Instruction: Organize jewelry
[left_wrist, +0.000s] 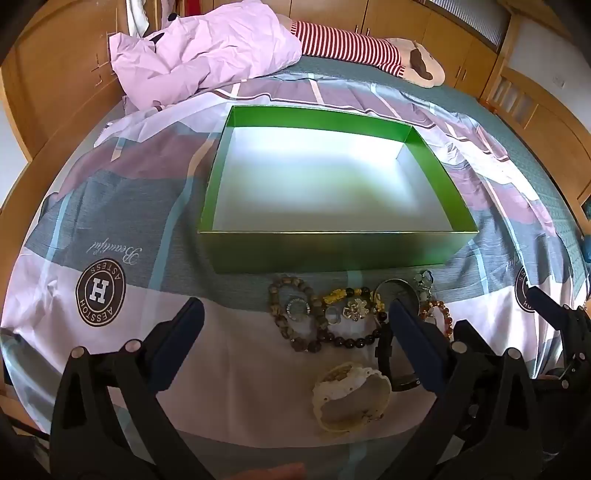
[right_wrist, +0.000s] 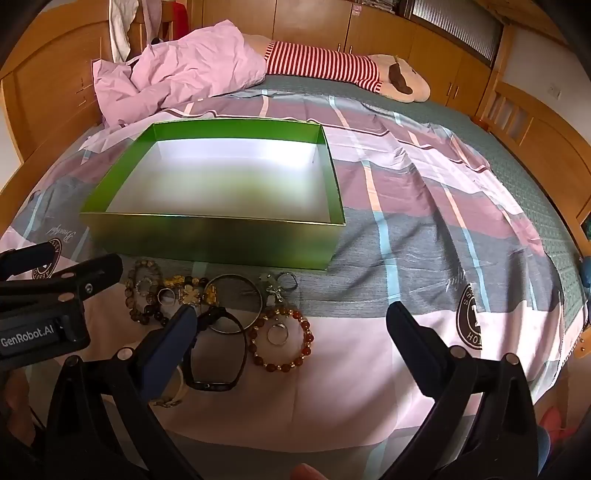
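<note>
Jewelry is laid out in a loose cluster on the bedspread (left_wrist: 236, 373), just in front of the near wall of the green box (left_wrist: 332, 251), so that each piece can be lifted over a short way into it. The box is seen empty, its white floor bare, which suggests that the sorting is not yet begun. In the cluster a brown bead bracelet (left_wrist: 295, 314), a dark bead bracelet (left_wrist: 354, 341), a white watch (left_wrist: 351, 395) and a black watch (right_wrist: 218, 354) can be told; an amber bead bracelet (right_wrist: 282, 339) lies with a small ring (right_wrist: 277, 335) inside its loop, and a thin metal bangle (right_wrist: 236, 306) is beside it. The left gripper (left_wrist: 295, 317) is held above the left pieces with its jaws spread wide and nothing between them. The right gripper (right_wrist: 291, 321) is released in the same way, above the amber bracelet. Both are tilted downward, probably to keep the pieces in sight before a first pick.
</note>
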